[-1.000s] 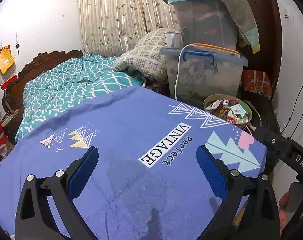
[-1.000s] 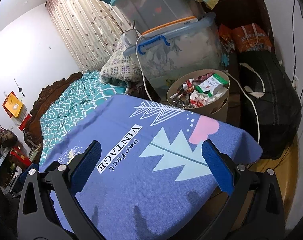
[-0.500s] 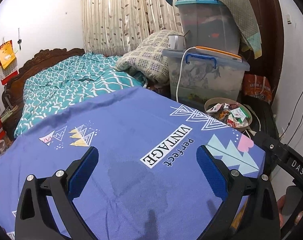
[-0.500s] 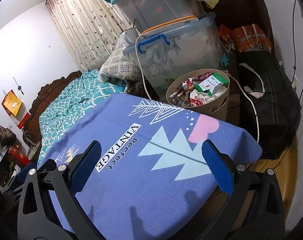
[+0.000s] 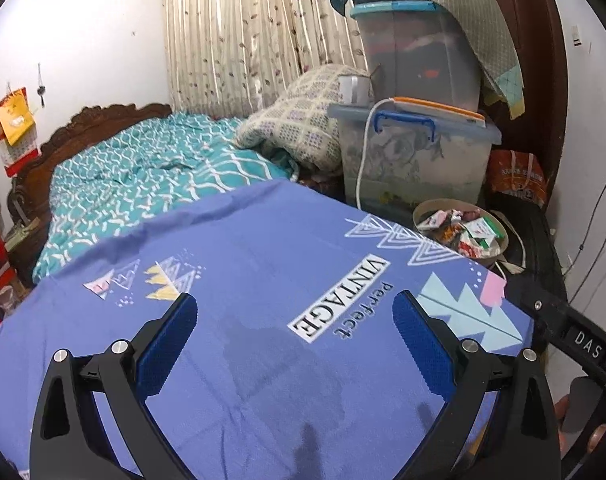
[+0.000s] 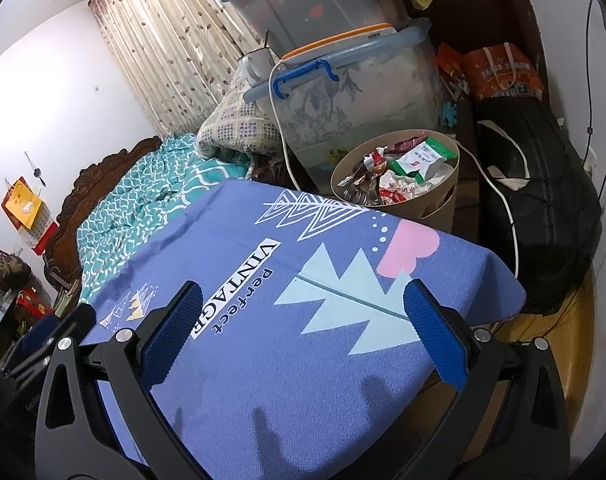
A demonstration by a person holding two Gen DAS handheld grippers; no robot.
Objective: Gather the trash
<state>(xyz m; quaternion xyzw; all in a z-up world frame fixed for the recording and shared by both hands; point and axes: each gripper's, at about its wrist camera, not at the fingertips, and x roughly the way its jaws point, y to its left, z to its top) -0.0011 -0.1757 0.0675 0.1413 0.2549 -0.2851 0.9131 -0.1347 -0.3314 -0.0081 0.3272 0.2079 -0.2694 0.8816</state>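
Note:
A beige round bin full of snack wrappers stands on the floor past the far right corner of the table; it also shows in the left wrist view. The table wears a blue cloth printed "VINTAGE perfect". My left gripper is open and empty above the cloth. My right gripper is open and empty above the cloth's right part, nearer the bin. No loose trash shows on the cloth.
Stacked clear storage boxes with a white cable stand behind the bin. A black bag lies right of the bin. A bed with a teal cover lies beyond the table on the left.
Both views have shifted slightly: the left gripper has risen and tilted a little, so the bin looks lower and farther. Both grippers stay open and empty.

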